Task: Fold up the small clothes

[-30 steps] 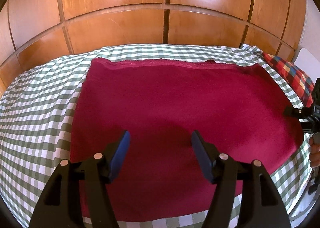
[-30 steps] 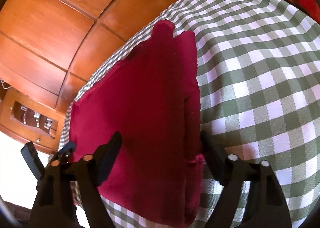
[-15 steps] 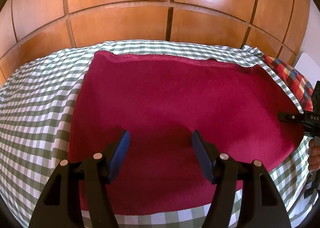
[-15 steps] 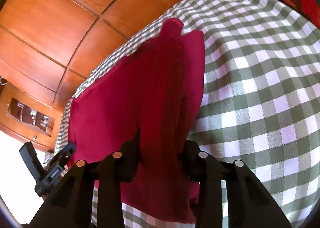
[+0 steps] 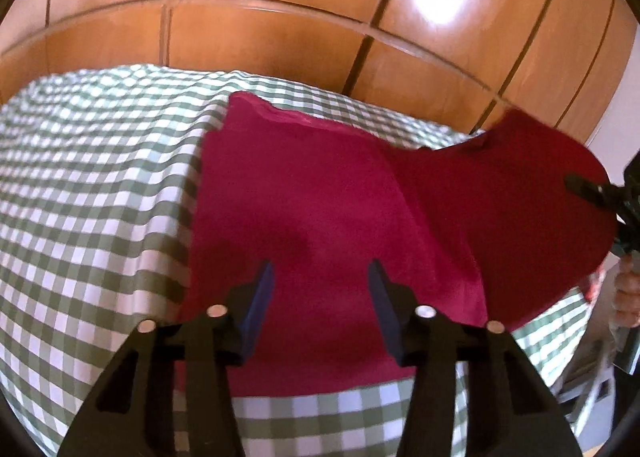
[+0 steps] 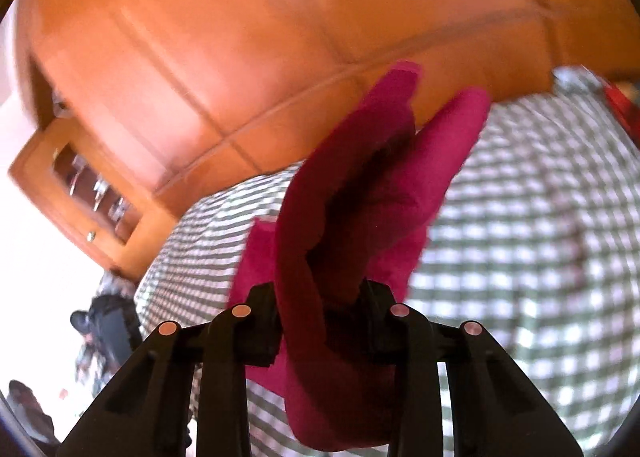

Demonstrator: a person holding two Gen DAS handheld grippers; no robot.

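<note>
A crimson cloth (image 5: 312, 217) lies on the green-and-white checked bedsheet (image 5: 92, 193). My left gripper (image 5: 320, 297) is open and empty, hovering over the cloth's near part. My right gripper (image 6: 324, 321) is shut on the cloth's right end (image 6: 360, 193) and holds it lifted off the bed. In the left wrist view the lifted flap (image 5: 516, 217) curls up and over at the right, with the right gripper (image 5: 592, 193) at its edge.
A wooden panelled headboard (image 5: 280, 17) runs behind the bed. A wooden nightstand (image 6: 92, 193) stands at the far left in the right wrist view. A red plaid pillow (image 6: 624, 105) shows at the right edge.
My right gripper closed on the cloth's right end and lifted it up and toward the left. The left gripper stayed open over the cloth, shifting slightly.
</note>
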